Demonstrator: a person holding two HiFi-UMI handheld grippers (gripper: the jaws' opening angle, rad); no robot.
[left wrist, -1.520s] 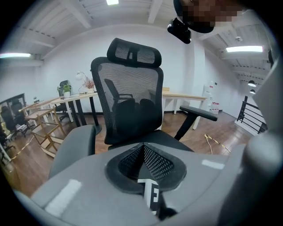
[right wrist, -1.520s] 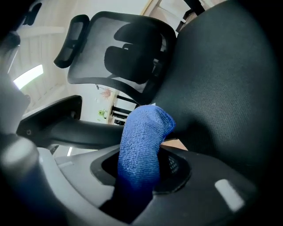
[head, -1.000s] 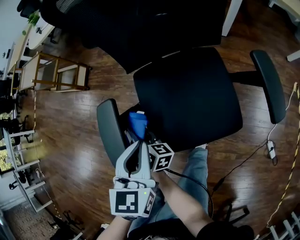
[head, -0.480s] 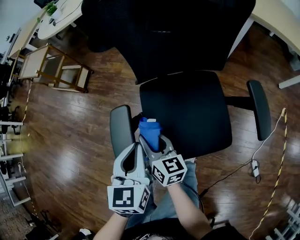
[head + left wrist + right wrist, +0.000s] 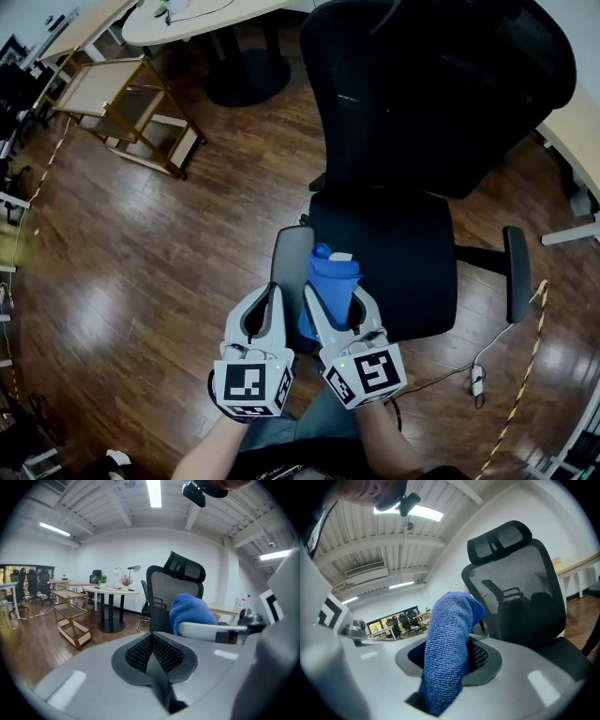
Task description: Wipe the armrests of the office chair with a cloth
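The right tool (image 5: 336, 300) pinches a blue cloth (image 5: 330, 270) beside an armrest (image 5: 289, 255); the left tool (image 5: 266, 298) is closed with nothing in it.

cloth (image 5: 445, 653): blue fuzzy terry; floor (image 5: 141, 253): glossy wood; chair back (image 5: 520, 583): black mesh

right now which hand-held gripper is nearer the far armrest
Right. The right hand-held gripper, holding the cloth, is across the seat from that armrest; the left hand-held gripper is farther left.
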